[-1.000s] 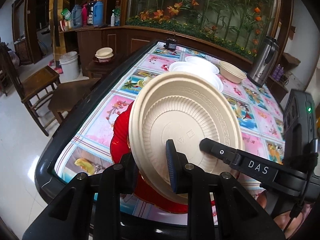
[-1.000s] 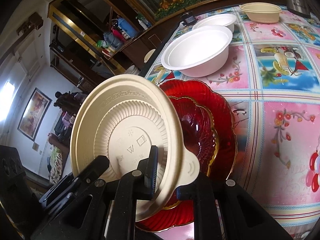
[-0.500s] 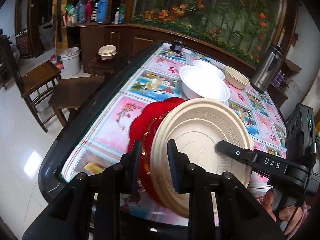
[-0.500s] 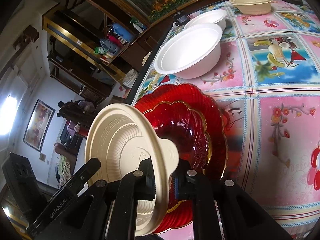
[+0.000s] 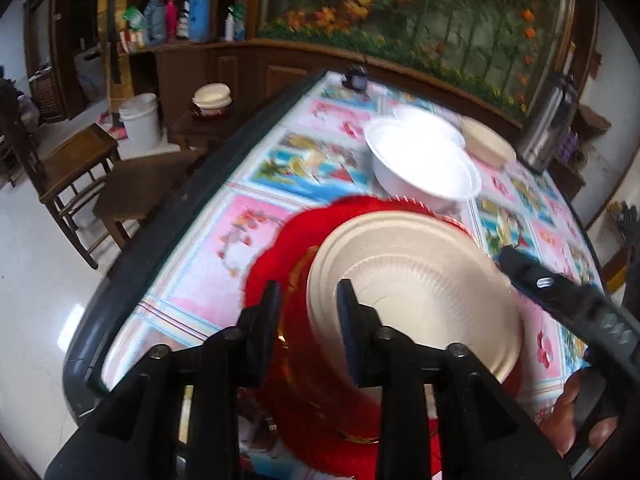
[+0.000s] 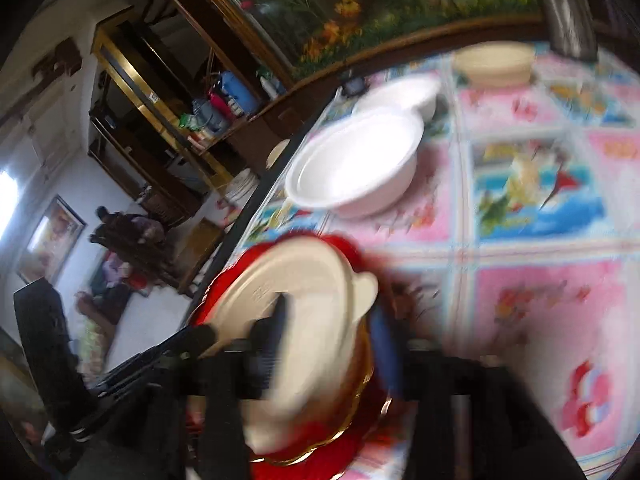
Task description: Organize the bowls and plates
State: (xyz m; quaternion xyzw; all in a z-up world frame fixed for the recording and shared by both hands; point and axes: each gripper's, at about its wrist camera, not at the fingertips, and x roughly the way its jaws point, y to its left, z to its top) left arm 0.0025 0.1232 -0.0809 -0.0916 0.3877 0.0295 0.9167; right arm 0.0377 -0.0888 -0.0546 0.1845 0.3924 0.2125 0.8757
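The beige plate [image 5: 416, 280] lies tilted on the red plates [image 5: 276, 264] near the table [image 5: 132, 280] edge, its rim between the fingers of both grippers; the left gripper [image 5: 308, 312] is opening, its jaws apart around the rim, and whether the pads touch is unclear. The right gripper [image 6: 332, 336] is opening too, jaws spread wide about the plate's tabbed edge, blurred. Beyond stand the white bowls [image 5: 424, 164] and a beige bowl [image 5: 488, 146] on the pictured tablecloth [image 6: 540, 184]; white lettering on the right gripper's arm is too blurred to read
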